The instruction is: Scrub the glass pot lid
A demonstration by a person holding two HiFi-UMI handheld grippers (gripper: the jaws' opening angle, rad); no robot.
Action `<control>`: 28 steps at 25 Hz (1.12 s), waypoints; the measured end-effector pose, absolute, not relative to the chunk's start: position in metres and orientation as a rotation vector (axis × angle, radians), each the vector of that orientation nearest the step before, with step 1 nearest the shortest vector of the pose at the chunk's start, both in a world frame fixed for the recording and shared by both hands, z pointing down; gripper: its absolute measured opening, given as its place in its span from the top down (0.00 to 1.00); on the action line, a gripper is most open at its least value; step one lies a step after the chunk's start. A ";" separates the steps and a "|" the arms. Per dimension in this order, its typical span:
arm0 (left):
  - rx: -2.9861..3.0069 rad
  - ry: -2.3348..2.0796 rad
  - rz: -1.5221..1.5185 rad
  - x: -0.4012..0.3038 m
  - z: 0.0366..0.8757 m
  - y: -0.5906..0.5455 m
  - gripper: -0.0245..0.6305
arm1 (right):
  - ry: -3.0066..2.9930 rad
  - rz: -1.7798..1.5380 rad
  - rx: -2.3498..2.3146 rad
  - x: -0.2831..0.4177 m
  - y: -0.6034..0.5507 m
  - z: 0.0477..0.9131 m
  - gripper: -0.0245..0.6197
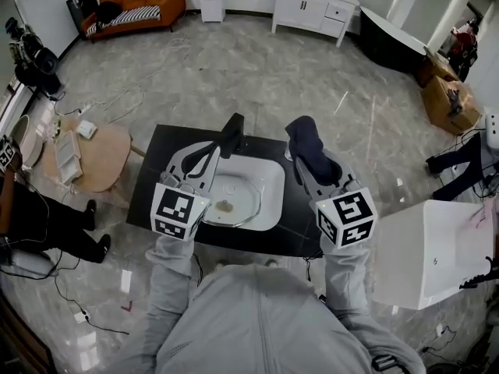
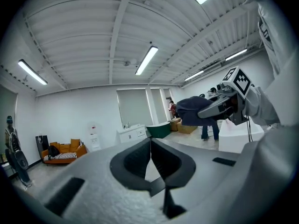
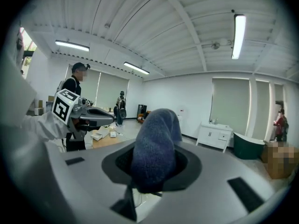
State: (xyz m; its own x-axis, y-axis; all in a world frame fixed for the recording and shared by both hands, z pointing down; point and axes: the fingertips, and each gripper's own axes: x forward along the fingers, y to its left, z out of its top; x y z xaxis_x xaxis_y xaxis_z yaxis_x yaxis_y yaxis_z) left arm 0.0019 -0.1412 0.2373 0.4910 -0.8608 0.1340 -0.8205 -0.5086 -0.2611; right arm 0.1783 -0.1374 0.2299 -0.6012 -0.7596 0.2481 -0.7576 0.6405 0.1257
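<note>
The glass pot lid [image 1: 228, 202] lies in a white basin [image 1: 270, 206] on a black table [image 1: 153, 187], with a brownish smear at its middle. My left gripper [image 1: 233, 125] [image 2: 150, 144] is raised over the basin's far left edge, jaws shut with nothing between them. Over the far right edge, my right gripper [image 1: 303, 133] [image 3: 154, 141] is shut on a dark blue cloth [image 1: 306, 145] [image 3: 154, 148]. Both grippers tilt upward toward the room, clear of the lid. In the left gripper view, the cloth [image 2: 190, 111] sticks out of the right gripper [image 2: 219, 107].
A round wooden side table [image 1: 104, 160] with small items stands left of the black table. To the right stands a white box-shaped unit [image 1: 433, 248]. A person [image 1: 35, 224] stands at far left. Cables trail over the marble floor. An orange sofa [image 1: 134, 9] and a white cabinet [image 1: 313, 7] line the far wall.
</note>
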 end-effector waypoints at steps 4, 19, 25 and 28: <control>-2.573 1.418 -0.360 0.017 0.227 -0.138 0.92 | -2.599 -0.046 1.237 0.183 -0.134 0.218 0.78; -2.540 1.409 -0.356 0.024 0.211 -0.131 0.92 | -2.653 -0.085 1.210 0.179 -0.126 0.204 0.78; -2.542 1.420 -0.362 0.020 0.213 -0.127 0.92 | -2.643 -0.094 1.183 0.173 -0.123 0.207 0.79; -2.541 1.421 -0.361 0.019 0.213 -0.127 0.92 | -2.642 -0.103 1.178 0.171 -0.123 0.206 0.79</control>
